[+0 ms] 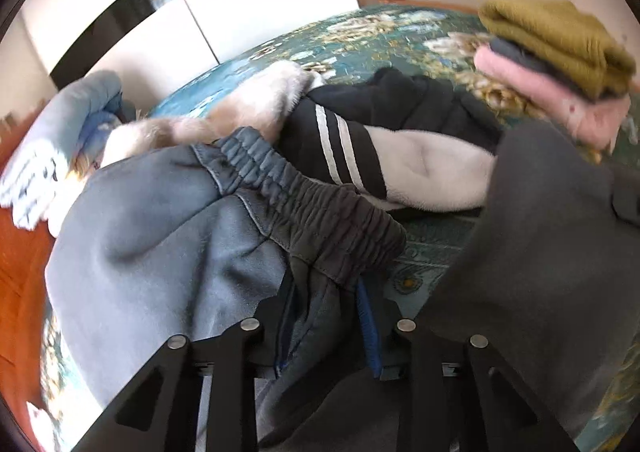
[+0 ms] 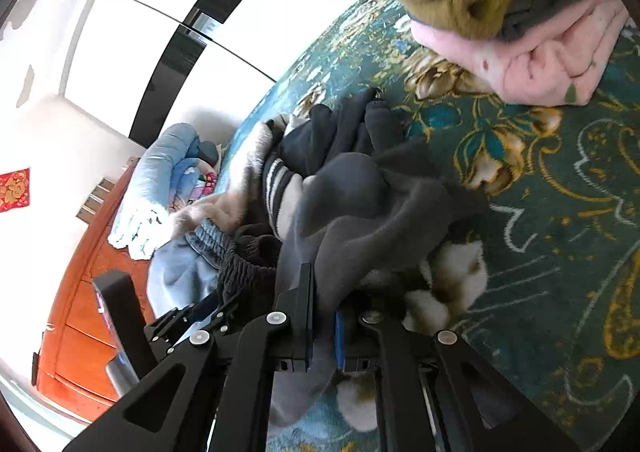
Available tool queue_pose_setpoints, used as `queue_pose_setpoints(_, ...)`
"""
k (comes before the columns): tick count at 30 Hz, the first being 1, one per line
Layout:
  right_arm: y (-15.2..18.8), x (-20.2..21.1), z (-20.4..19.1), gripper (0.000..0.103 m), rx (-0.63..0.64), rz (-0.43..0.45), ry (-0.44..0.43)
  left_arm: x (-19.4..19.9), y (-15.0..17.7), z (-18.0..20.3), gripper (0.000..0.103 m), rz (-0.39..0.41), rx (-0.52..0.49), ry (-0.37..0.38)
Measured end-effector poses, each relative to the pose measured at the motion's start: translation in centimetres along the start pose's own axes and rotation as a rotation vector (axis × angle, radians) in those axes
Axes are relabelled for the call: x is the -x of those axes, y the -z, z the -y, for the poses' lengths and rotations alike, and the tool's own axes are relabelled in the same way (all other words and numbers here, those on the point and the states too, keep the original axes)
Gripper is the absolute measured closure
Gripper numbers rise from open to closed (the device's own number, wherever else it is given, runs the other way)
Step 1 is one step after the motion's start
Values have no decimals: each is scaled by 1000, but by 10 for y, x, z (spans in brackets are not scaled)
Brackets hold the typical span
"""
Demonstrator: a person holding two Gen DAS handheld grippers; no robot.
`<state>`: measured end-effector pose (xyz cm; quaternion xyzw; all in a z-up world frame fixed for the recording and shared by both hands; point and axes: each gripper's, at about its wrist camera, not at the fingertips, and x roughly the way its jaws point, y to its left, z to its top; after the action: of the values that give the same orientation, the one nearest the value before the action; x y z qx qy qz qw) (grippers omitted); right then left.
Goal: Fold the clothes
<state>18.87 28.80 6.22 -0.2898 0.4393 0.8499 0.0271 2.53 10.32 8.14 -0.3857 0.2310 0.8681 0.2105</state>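
Left wrist view: left gripper (image 1: 326, 326) has its jaws part-way apart w/ the grey trousers (image 1: 160, 236) bunched between them, elastic waistband (image 1: 316, 208) just ahead, but can't tell if the pads actually press the cloth; a black garment w/ white stripes (image 1: 340, 140) lies beyond, a dark grey cloth (image 1: 552, 236) hangs to the right, and a folded stack (mustard (image 1: 560, 40) over pink (image 1: 560, 100)) sits far right on the floral bedspread (image 1: 432, 244). Right wrist view: right gripper (image 2: 324, 328) is clamped tight on that dark grey cloth (image 2: 372, 204), which drapes ahead over the clothes pile; trousers (image 2: 180, 272) lie to its left beside the other gripper (image 2: 192, 316), folded stack (image 2: 520, 12) up ahead to the right, bedspread (image 2: 560, 212) on the right.
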Motion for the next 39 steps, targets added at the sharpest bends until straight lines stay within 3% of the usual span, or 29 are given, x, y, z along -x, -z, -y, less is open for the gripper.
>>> queue_pose_setpoints(3,-1,24,2,95,21,23,10,24,1,-5,76,32,59,40)
queue_pose_setpoints(9,-15,82,24,95,23,104,27,107,17,-65,76,198,294,239)
queue_pose_setpoints(12,-25,117,41,95,15,165,38,147,52,-121,76,298,482,325)
queue_pose_setpoints(15,-30,143,62,95,-8,205,56,169,112,-173,76,358,677,339)
queue_pose_setpoints(17,-27,143,80,95,-37,185,82,170,152,-200,75,357,772,315)
queue_pose_setpoints(22,-13,126,115,95,-85,101,145,135,242,-235,75,224,1004,335)
queue_pose_setpoints(25,-9,119,118,95,-73,77,166,120,275,-242,75,169,1092,333)
queue_pose_setpoints(29,-9,115,116,92,-46,59,189,127,292,-247,78,166,1128,324)
queue_pose_setpoints(33,-9,112,116,92,-34,36,220,144,286,-259,71,182,1124,333)
queue_pose_setpoints(35,-9,111,118,84,-44,26,234,146,271,-266,53,182,1098,331)
queue_pose_setpoints(36,-9,108,119,74,-51,20,236,145,259,-267,43,178,1076,329)
queue_pose_setpoints(39,-7,103,120,55,-63,0,227,121,220,-276,39,156,1014,315)
